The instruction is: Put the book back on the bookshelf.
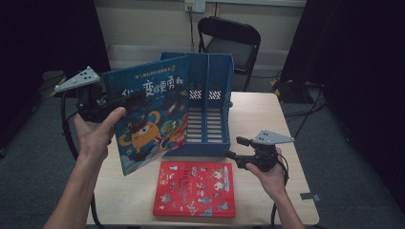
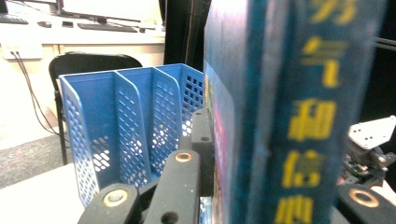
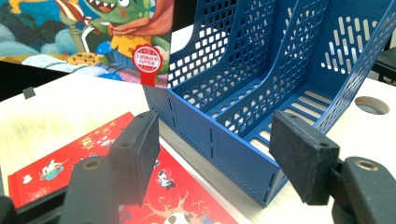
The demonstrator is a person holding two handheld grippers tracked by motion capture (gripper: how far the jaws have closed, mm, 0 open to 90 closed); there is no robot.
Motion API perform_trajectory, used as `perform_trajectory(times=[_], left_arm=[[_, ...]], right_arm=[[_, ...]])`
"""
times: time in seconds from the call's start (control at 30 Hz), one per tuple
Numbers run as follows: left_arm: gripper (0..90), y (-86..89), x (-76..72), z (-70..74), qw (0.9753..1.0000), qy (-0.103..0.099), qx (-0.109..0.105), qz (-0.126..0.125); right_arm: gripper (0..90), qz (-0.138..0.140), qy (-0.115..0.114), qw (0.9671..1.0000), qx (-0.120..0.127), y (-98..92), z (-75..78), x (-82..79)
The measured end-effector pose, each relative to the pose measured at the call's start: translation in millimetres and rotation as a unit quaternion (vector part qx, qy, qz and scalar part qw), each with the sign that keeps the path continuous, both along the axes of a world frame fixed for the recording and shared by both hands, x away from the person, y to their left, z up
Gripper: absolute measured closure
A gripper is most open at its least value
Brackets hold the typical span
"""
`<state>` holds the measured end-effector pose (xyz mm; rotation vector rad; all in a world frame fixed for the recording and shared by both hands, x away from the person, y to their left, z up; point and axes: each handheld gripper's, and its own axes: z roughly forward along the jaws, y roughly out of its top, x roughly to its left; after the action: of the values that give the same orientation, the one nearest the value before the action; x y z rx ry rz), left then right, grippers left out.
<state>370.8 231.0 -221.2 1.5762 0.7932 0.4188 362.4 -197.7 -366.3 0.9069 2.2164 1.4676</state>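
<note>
Red book [image 1: 195,189] near lowered right tool [image 1: 235,148]

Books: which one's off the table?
The blue book, clamped upright in the left gripper beside the blue file rack. The red book lies flat.

- We see a pale wooden table [image 1: 267,112] on grey carpet [image 1: 356,157].
- A black folding chair [image 1: 230,40] stands behind it, against a cream wall [image 1: 143,24].
- Dark curtains [image 1: 353,57] flank both sides.
</note>
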Motion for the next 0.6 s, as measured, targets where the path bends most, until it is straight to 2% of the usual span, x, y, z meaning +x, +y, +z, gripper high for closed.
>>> perform_trajectory(times=[0.37, 0.53, 0.6], left_arm=[[83.3, 8.8, 12.7, -2.4, 0.9989, -0.003, 0.007, 0.046], [83.3, 2.0, 23.8, -4.0, 0.9976, -0.009, 0.014, 0.067], [83.3, 1.7, 28.1, -5.3, 0.9974, -0.005, 0.008, 0.071]], right_arm=[[33.5, 0.002, 0.0, 1.0, -0.001, 1.7, -0.7, 0.5], [33.4, 0.007, 0.001, 1.0, -0.003, 4.5, -1.4, 0.8], [33.4, 0.009, 0.002, 0.9999, -0.006, 5.0, -1.5, 0.1]])
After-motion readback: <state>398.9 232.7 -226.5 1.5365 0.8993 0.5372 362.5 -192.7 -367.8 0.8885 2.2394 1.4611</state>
